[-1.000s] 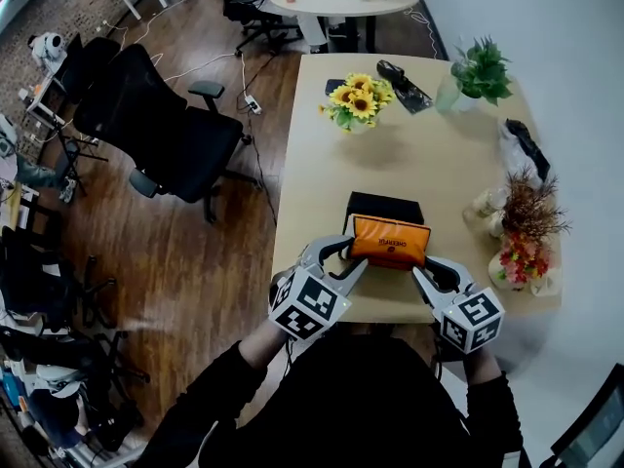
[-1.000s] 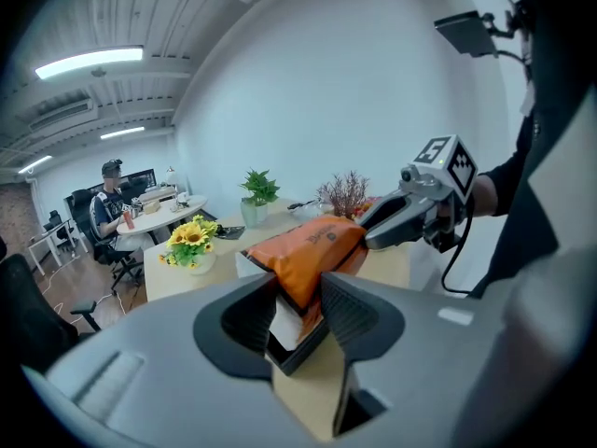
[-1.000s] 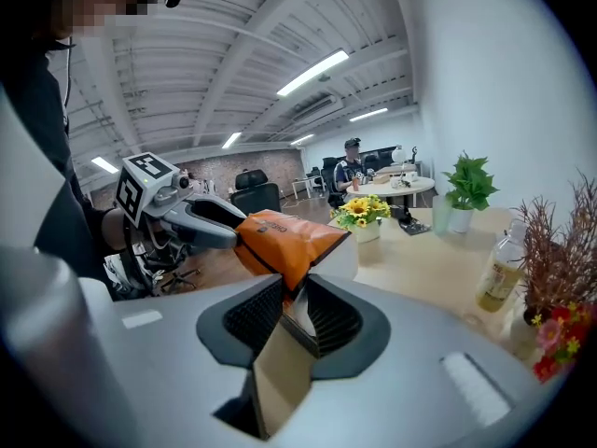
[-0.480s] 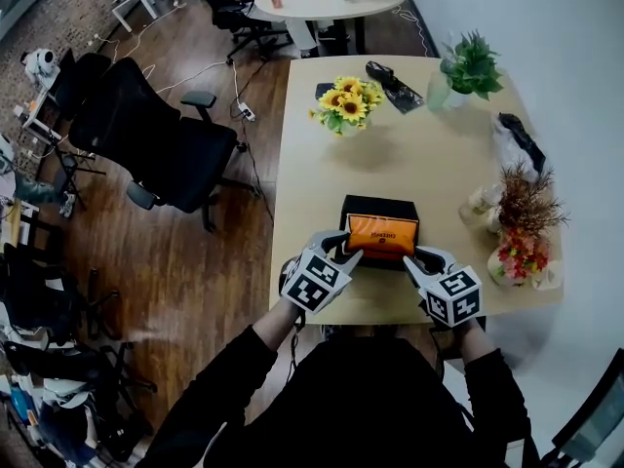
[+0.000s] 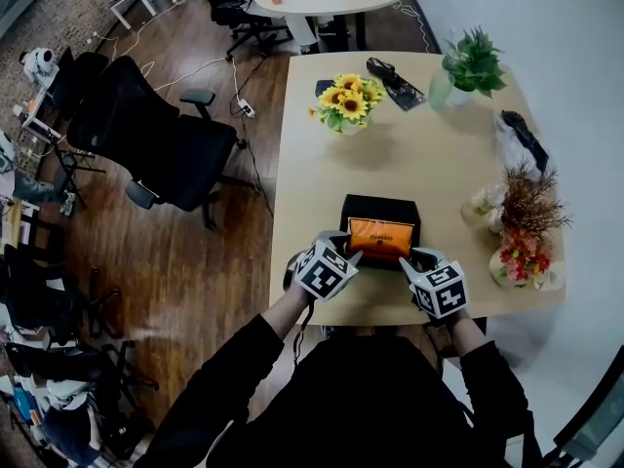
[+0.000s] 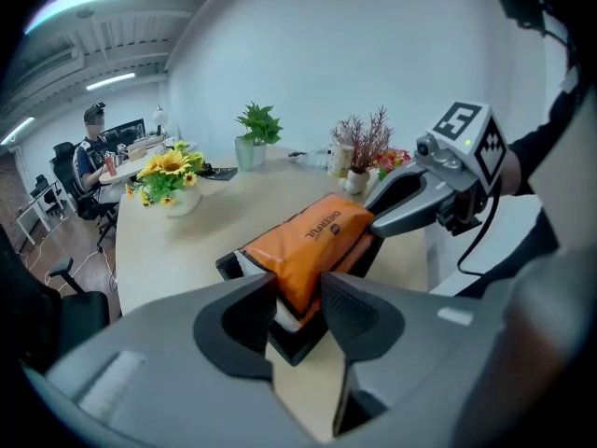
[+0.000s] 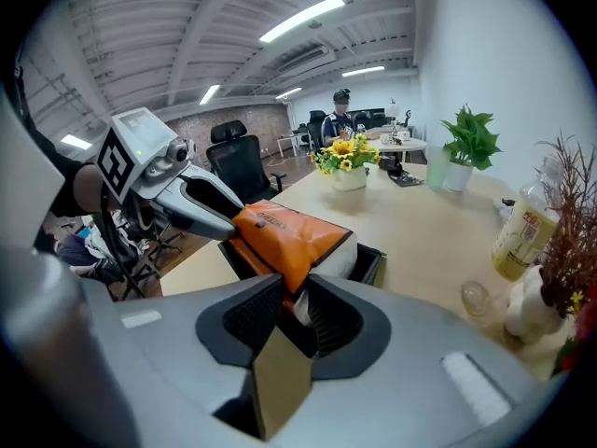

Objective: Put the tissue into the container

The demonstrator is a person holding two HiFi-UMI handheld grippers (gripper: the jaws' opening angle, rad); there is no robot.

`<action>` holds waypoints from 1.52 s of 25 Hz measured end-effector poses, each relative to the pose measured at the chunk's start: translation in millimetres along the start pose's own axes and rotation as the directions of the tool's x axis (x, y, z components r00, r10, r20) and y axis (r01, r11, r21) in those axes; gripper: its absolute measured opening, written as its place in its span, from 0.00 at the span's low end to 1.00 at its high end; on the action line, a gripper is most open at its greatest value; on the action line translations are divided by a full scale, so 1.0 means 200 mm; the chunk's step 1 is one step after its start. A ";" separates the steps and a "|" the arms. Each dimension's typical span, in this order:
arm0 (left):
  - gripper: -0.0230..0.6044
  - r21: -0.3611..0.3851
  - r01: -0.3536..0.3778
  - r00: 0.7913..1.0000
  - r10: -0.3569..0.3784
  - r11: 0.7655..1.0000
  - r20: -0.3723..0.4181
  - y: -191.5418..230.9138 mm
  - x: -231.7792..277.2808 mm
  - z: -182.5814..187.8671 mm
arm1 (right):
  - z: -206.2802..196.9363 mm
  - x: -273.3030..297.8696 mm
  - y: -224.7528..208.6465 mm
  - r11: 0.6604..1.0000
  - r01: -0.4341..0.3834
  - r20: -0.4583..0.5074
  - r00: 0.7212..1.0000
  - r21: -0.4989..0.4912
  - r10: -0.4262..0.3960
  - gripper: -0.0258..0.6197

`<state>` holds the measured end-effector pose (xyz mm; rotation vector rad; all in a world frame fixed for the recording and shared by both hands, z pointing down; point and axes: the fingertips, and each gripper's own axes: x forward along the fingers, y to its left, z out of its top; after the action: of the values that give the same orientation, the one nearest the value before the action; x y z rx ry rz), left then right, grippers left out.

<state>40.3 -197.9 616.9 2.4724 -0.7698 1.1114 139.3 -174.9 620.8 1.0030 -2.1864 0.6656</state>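
**A:** What is the setting?

**B:** Head view: an office with a wooden floor, a black office chair (image 5: 161,135) at left, and a pale wooden bench (image 5: 419,154). Sunflowers (image 5: 346,100) stand towards its far end. Near the bench's near edge sits a black container (image 5: 380,207), and an orange tissue pack (image 5: 381,238) lies in its open top. The left tool (image 5: 348,253) grips the pack's left end and the right tool (image 5: 412,259) grips its right end.

**A:** What has changed?

**B:** A second ago the pack hung higher, over the container's near side. Both tools have since lowered it, and it now lies within the rim. The placing looks almost done. I judge that only settling the pack and letting go remain.

**A:** And the left gripper view?

**B:** Its jaws are pinched tight on the pack's nearest corner. The pack's top rises above the container's walls.

**A:** The right gripper view?

**B:** Its jaws stand narrow, clamped on the pack's other end. White tissue shows beneath the orange wrap. The left tool holds the far end.
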 end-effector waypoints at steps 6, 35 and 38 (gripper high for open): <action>0.24 0.009 0.011 0.995 -0.010 1.000 -0.101 0.00 0.09 -0.07 | -0.04 0.06 -0.02 1.000 0.024 -0.073 0.997 -0.020 -0.025 0.18; 0.27 -0.228 -0.165 0.930 0.228 0.960 0.287 0.02 -0.55 0.11 | 0.31 -0.45 -0.09 0.987 0.100 0.339 0.931 0.123 -0.136 0.17; 0.27 -0.243 -0.171 0.903 0.251 0.955 0.349 -0.02 -0.68 0.11 | 0.37 -0.55 -0.03 0.991 0.089 0.419 0.900 0.102 -0.124 0.17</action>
<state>-19.9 -159.2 498.0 2.4917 -1.2253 0.5773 176.0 -176.1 492.5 1.4090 -2.4652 0.5226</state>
